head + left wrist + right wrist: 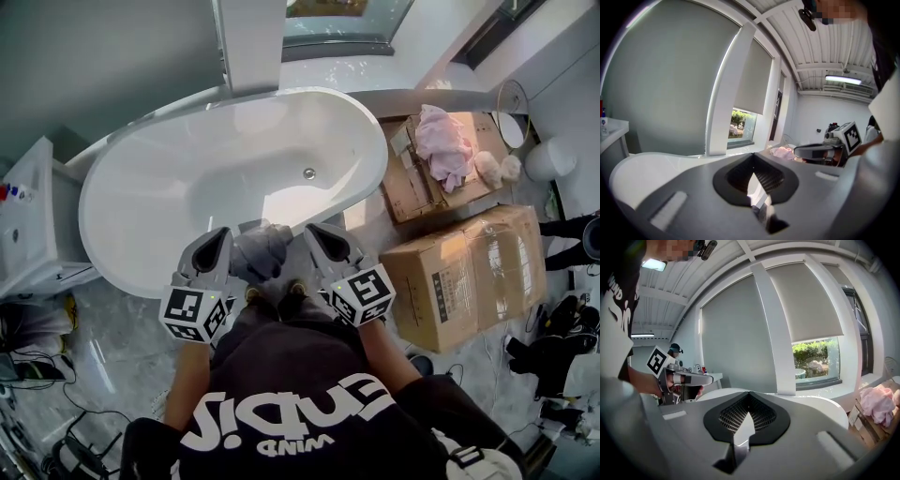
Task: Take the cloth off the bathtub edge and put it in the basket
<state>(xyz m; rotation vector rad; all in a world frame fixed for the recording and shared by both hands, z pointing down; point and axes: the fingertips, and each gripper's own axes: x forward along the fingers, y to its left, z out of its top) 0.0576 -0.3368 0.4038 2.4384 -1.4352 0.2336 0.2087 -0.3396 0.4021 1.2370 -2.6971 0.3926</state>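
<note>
- L gripper (214, 251) & R gripper (323, 246): were held side by side at the near rim of the bathtub (131, 253), pointing toward the tub. They sat one on each side of the cloth, prob. to bracket it before a grasp.
- Jaws: both pairs were together w/ nothing clamped, as each gripper view showed. Judged they'd have to part before either could take the cloth.
- Cloth (261, 251): grey and bunched, it lay draped on the near tub edge, right in front of the person. Whether it touched the grippers or only lay beside them couldn't be told.
- Basket: couldn't be made out in any view, so the drop-off spot was unknown.
- Cardboard boxes (469, 272): stood to the R of the tub, the far one w/ a pink bundle (445, 141) on top. Judged no part of the task.
</note>
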